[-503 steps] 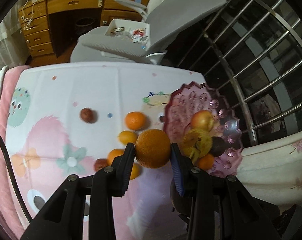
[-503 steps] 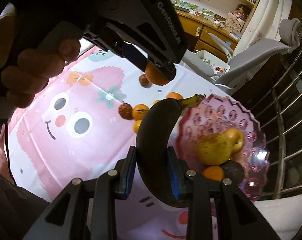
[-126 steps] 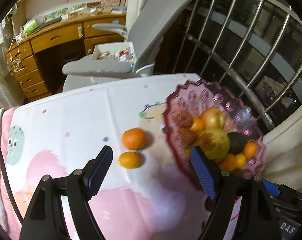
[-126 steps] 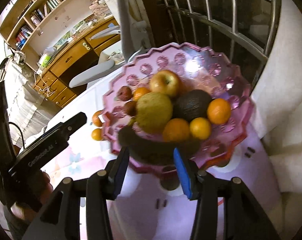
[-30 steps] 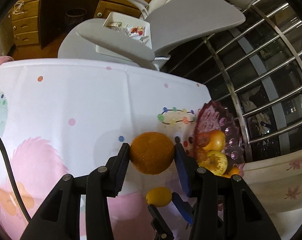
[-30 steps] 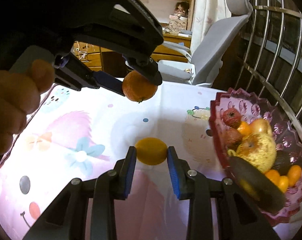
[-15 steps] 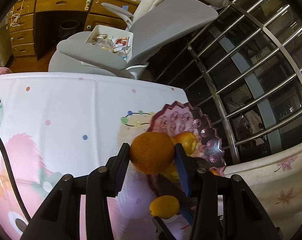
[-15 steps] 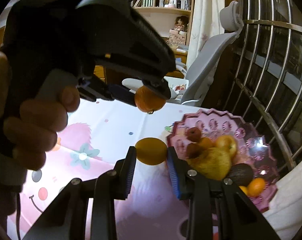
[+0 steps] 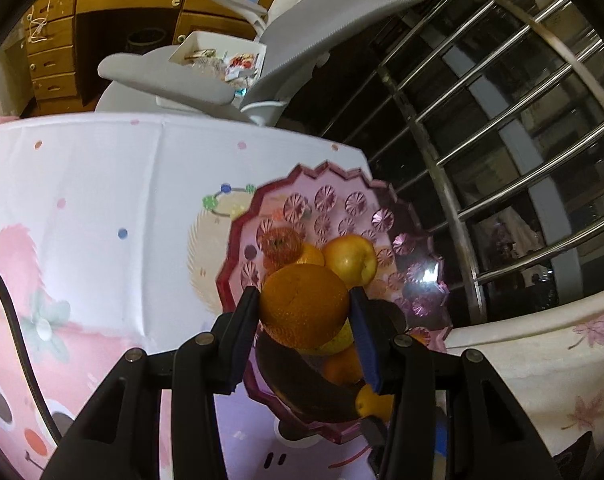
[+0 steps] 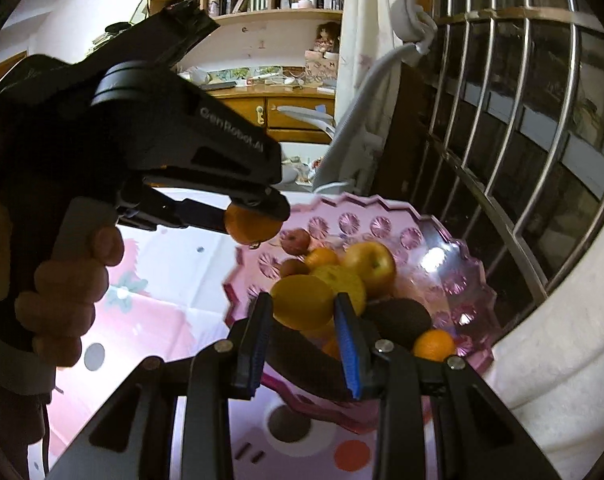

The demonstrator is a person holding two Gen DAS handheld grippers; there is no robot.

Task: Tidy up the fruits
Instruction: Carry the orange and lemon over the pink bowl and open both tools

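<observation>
Left gripper (image 9: pixel 305 314) — jaws part-open, clamped on a large round dimpled orange (image 9: pixel 304 306). Right gripper (image 10: pixel 303 312) — jaws set narrower, clamped on a smaller smooth yellow-orange citrus (image 10: pixel 302 301).

Both fruits hang above the scalloped pink glass bowl (image 10: pixel 453 280), not yet in it. The bowl already holds a yellow-red apple (image 10: pixel 371 262), a knobbly yellow pear (image 10: pixel 347 282), a dark avocado (image 10: pixel 397 316), small tangerines, two reddish fruits and a dark banana along the near rim.

Key relation: the bowl lies directly below and ahead of both grippers. In the right wrist view the left gripper sits over the bowl's far-left rim, the right over the crowded near side. The clearest bare floor lies far-right, so the left likely has the freer drop. The table's pink cartoon cloth (image 9: pixel 102 208) shows no fruit.
</observation>
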